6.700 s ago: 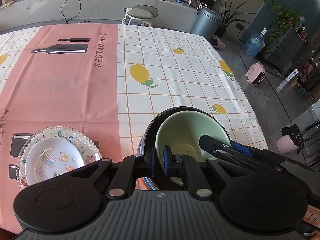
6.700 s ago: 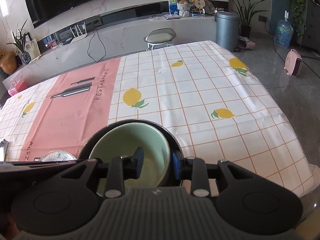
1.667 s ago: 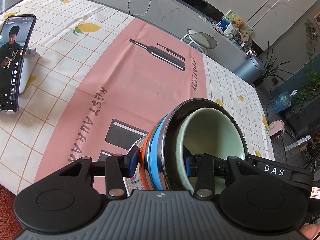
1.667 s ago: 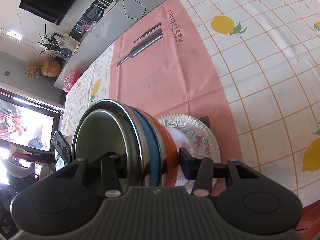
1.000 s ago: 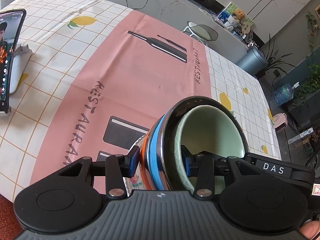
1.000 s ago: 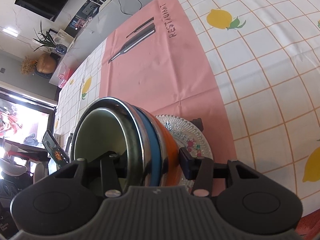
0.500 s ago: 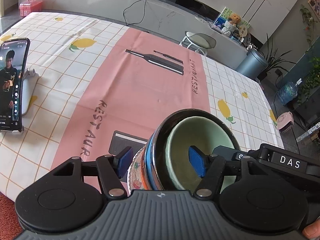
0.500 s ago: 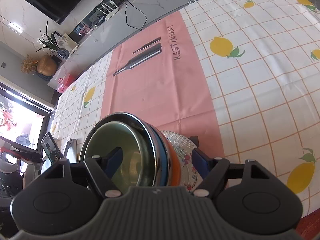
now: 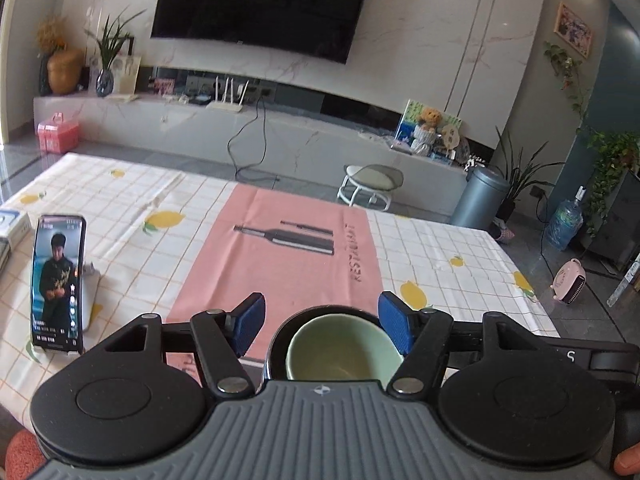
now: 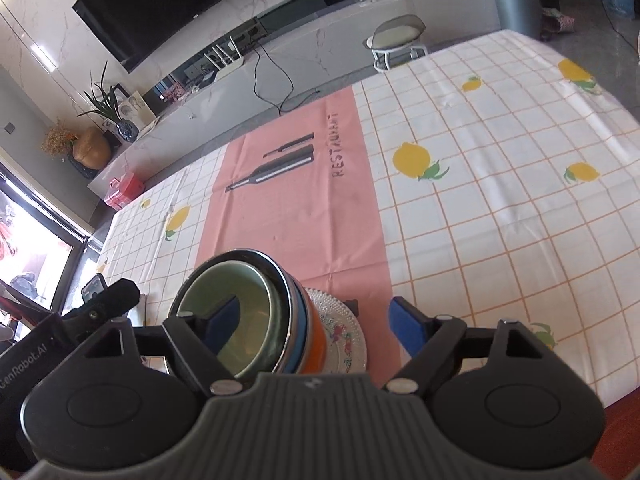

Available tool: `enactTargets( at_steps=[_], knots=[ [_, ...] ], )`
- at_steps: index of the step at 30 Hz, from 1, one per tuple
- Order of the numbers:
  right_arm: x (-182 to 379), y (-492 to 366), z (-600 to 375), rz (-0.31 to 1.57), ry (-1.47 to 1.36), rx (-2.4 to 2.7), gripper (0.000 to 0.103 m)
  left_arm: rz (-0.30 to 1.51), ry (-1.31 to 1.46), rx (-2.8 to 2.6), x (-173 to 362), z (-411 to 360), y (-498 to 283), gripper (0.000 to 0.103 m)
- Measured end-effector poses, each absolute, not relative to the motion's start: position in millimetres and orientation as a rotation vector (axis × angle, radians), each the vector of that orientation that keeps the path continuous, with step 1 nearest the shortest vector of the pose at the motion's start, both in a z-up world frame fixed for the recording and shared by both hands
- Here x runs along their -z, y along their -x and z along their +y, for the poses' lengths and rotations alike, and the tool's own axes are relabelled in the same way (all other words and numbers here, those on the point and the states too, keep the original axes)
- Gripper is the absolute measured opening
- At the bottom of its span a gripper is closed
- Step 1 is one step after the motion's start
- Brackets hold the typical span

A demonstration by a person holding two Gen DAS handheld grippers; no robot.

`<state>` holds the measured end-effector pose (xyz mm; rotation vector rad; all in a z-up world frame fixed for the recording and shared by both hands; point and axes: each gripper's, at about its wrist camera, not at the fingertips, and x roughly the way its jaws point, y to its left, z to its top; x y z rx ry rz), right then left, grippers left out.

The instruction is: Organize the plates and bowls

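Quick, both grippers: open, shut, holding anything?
Left gripper: open, jaws just opened, off the bowl stack.
Right gripper: open, jaws just opened, holding nothing.

1. Bright daylight is coming in from the window [image 10: 28, 248], which is glowing washed-out white.
2. Light is shining off the wall [image 10: 36, 46] beside the TV [image 9: 260, 4].
3. Straight lines are bending near the picture edges.
4. Both pictures are looking sharp, with soft shadows under the bowls [image 10: 248, 316].
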<state>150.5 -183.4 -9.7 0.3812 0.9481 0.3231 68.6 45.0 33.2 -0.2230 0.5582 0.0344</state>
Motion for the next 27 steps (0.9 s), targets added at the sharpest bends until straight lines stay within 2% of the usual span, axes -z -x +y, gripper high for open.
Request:
enactTargets(
  at_steps=[4,6,11,19,27],
  knots=[
    [-16,-127,-192,0.835,-0.319,-0.321,0.083,0.481,0.074,-0.013,-47,20,-46,0.078],
    [-28,-113,-195,0.776,-0.282,-0.319,0.086,0.454,0.007,-0.013,-50,9,-34,0.083],
    [-45,-74,-205,0.651,-0.203,-0.290,0.090,0.448,-0.055,0.037,-49,-11,-10,0.087],
    [-44,-18,-219,0.570,-0.143,-0.265,0.094,0.578,0.074,0.102,-31,-11,4,0.090],
    [-22,13,-224,0.573,-0.127,-0.203,0.095,0.589,-0.003,0.026,-10,-18,22,0.090]
  ],
)
